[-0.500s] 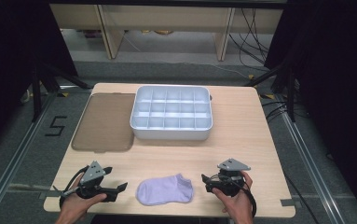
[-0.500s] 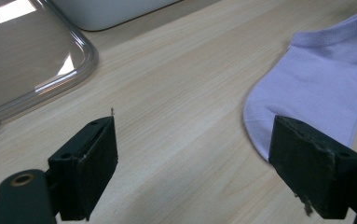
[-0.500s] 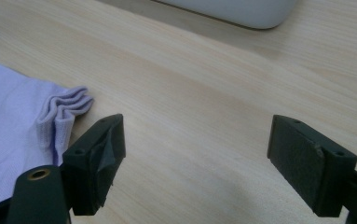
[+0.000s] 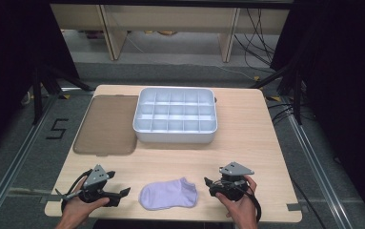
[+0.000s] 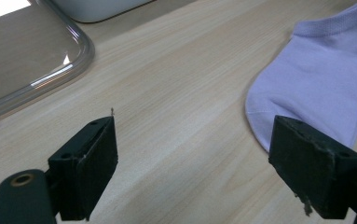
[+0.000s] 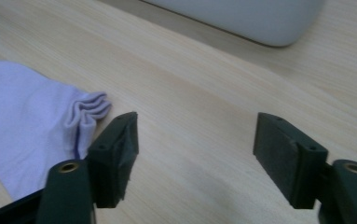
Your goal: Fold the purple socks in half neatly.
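A lilac ankle sock [image 4: 168, 194] lies flat near the table's front edge, between the two grippers. My left gripper [image 4: 123, 192] rests low at the sock's left, open, jaws wide with bare wood between them. In the left gripper view the sock [image 5: 320, 79] reaches just past the right jaw. My right gripper [image 4: 208, 183] sits at the sock's right, also open and holding nothing. In the right gripper view the sock [image 6: 22, 121] lies left of the left jaw, its ribbed cuff [image 6: 92, 106] close to that jaw's tip.
A white divided organizer box [image 4: 175, 115] stands mid-table behind the sock. A translucent brown lid [image 4: 105, 125] lies flat to its left. The wooden table [image 4: 247, 143] ends just behind the hands; floor rails run along both sides.
Both grippers and the sock sit about where they were; no clear movement shows.
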`<state>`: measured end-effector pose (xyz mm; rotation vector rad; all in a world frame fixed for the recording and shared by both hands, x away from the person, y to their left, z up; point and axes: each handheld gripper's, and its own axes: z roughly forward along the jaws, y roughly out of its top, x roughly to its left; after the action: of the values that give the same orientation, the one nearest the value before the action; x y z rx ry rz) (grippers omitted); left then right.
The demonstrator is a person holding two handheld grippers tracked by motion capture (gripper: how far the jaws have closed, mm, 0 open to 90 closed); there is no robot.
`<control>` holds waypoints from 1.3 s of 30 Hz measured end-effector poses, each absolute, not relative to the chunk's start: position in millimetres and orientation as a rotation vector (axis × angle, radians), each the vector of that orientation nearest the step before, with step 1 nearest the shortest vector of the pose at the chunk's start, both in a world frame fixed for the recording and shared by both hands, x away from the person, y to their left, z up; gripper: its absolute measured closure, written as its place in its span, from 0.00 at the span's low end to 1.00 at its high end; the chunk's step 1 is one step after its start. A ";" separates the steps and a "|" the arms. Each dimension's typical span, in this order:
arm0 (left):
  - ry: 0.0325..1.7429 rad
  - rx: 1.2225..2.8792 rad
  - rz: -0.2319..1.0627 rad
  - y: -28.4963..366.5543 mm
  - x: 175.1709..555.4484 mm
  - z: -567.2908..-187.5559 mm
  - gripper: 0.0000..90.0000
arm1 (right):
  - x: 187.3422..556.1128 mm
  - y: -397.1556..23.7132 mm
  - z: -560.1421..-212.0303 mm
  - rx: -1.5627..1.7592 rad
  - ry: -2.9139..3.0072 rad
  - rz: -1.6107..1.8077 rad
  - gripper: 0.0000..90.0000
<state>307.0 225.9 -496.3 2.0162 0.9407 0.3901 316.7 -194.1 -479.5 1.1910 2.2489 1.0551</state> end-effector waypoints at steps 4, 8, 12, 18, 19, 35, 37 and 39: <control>0.925 2.030 0.399 228.6 308.6 -495.6 0.16 | 313.0 -186.4 -474.7 1.182 2.254 1.109 0.50; 0.937 2.019 0.393 227.9 308.2 -495.8 0.16 | 309.9 -177.9 -470.0 1.127 2.284 1.140 0.61; 0.936 2.045 0.392 228.4 307.5 -494.5 0.17 | 305.1 -167.4 -464.2 1.089 2.293 1.177 0.80; 0.939 2.029 0.390 227.1 307.1 -494.8 0.17 | 303.7 -147.1 -464.6 0.972 2.375 1.240 0.95; 0.932 2.030 0.386 227.4 307.5 -494.7 0.17 | 302.7 -143.1 -464.2 0.964 2.378 1.232 0.96; 0.932 2.023 0.380 224.3 307.1 -496.3 0.17 | 307.3 -104.6 -486.1 0.843 2.572 1.029 1.00; 0.921 2.025 0.383 224.2 307.9 -496.3 0.17 | 307.7 -101.9 -487.3 0.838 2.582 1.023 1.00; 0.922 2.027 0.383 224.0 308.0 -496.6 0.17 | 308.3 -98.1 -490.8 0.813 2.577 1.039 1.00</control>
<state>308.0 224.0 -496.6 2.0266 0.9215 0.3825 308.3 -98.1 -490.8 0.8130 2.5770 1.0392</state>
